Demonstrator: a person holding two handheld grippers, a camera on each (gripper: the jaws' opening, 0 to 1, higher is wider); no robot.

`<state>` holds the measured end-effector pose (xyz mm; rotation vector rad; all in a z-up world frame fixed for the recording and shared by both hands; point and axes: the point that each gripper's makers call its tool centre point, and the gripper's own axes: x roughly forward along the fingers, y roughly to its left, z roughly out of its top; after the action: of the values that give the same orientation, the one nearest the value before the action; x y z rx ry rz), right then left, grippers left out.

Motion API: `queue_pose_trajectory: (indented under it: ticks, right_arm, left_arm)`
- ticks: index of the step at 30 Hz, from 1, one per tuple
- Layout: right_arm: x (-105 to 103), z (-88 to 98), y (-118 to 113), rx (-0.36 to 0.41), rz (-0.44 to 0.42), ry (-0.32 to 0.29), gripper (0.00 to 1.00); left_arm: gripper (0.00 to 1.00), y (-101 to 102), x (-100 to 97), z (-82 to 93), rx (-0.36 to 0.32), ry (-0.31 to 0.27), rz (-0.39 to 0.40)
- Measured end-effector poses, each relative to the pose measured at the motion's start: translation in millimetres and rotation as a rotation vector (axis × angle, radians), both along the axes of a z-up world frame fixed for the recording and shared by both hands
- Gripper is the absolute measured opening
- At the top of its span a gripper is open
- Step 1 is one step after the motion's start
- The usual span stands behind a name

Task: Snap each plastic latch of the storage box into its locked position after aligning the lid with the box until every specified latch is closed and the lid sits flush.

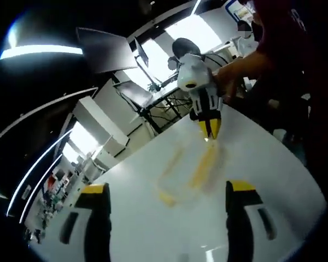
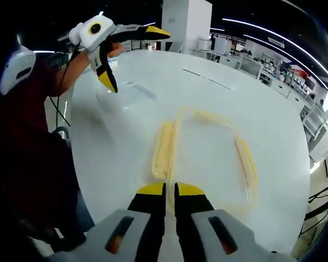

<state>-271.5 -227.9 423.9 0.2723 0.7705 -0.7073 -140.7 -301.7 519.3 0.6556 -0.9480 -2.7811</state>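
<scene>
A clear storage box [image 2: 205, 139] with its lid on lies flat on the white table [image 2: 251, 87]. Pale yellow latches run along two sides: one latch [image 2: 164, 148] just beyond my right gripper [image 2: 170, 189], the other latch [image 2: 247, 161] on the far side. My right gripper is shut, its yellow tips close together at the box's near edge. In the left gripper view the box [image 1: 188, 172] lies ahead, and the right gripper [image 1: 211, 129] points down at its far end. My left gripper [image 1: 168, 191] is open and held above the table, apart from the box; it is seen as the left gripper [image 2: 128, 54] in the right gripper view.
A person in a dark red sleeve [image 2: 38, 109] stands at the table's edge, holding both tools. Desks, monitors [image 1: 101, 49] and cables stand beyond the table [image 1: 153, 229]. White pillars [image 2: 186, 22] and more tables lie further back.
</scene>
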Motion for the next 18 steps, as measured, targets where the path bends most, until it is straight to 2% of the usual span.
queue_pose_trajectory:
  ticks: [2,4,8,12,18]
  right_arm:
    - [0,-0.5,0,0.001,0.000,0.000,0.03]
    - [0,-0.9,0,0.000,0.000,0.001,0.03]
    - [-1,-4.2,1,0.004,0.002,0.009,0.03]
    - [-1,-10.8,1,0.008,0.003,0.022,0.03]
    - [-2,-17.1,2,0.014,0.008,0.039,0.03]
  left_arm:
    - [0.86,0,-5.9,-8.1,-0.010,-0.044,-0.014]
    - [0.85,-4,-7.8,-23.3,-0.007,-0.116,-0.006]
    - [0.83,-8,-17.1,-39.2,-0.026,-0.174,-0.012]
    - [0.83,-11,-24.1,-58.0,-0.042,-0.260,-0.020]
    - [0.83,-8,-29.4,-56.2,-0.036,-0.253,-0.043]
